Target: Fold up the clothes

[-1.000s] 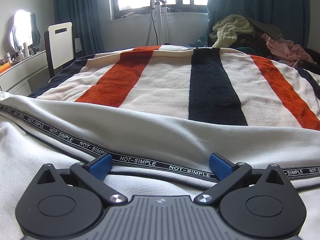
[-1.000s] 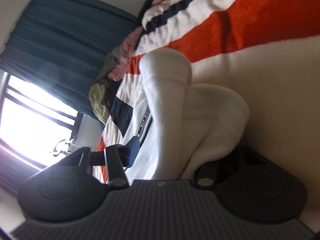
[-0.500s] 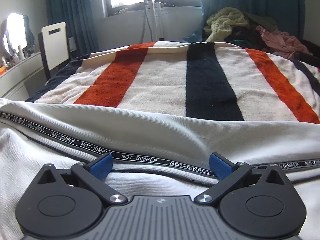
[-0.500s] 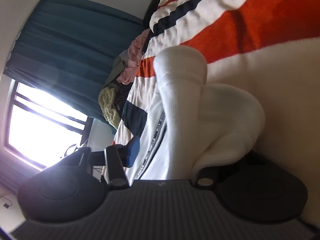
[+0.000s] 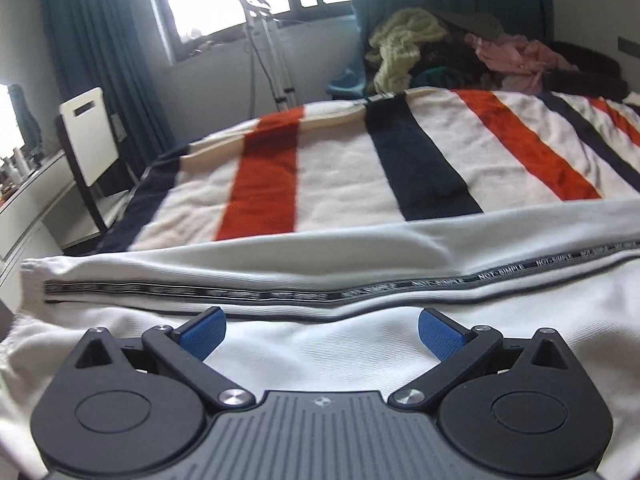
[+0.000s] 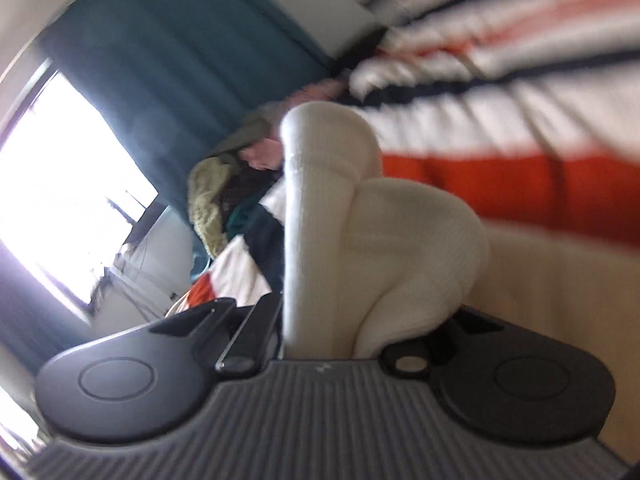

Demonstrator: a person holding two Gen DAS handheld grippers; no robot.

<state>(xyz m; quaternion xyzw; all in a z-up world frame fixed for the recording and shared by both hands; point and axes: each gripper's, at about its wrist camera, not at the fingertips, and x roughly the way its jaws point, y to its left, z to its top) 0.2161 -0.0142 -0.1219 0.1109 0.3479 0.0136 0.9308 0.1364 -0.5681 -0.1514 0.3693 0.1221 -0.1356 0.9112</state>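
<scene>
A white ribbed garment [image 5: 360, 344] with a black "NOT-SIMPLE" tape stripe [image 5: 400, 288] lies across the near part of the striped bed. My left gripper [image 5: 320, 330] is open just above it, blue pads apart, holding nothing. In the right wrist view, which is rolled sideways and blurred, my right gripper [image 6: 320, 320] is shut on a bunched fold of the same white garment [image 6: 360, 232], which bulges up between the fingers and hides the pads.
A striped blanket [image 5: 340, 176] in cream, orange and navy covers the bed. A pile of clothes [image 5: 460, 52] sits at the far right corner. A white chair [image 5: 90, 136] and dresser [image 5: 24, 208] stand at the left, a window and teal curtains behind.
The left gripper has lifted and tilted a little, showing the garment's left end. The right gripper has closed tighter on the white fold and is swinging, so its view is blurred.
</scene>
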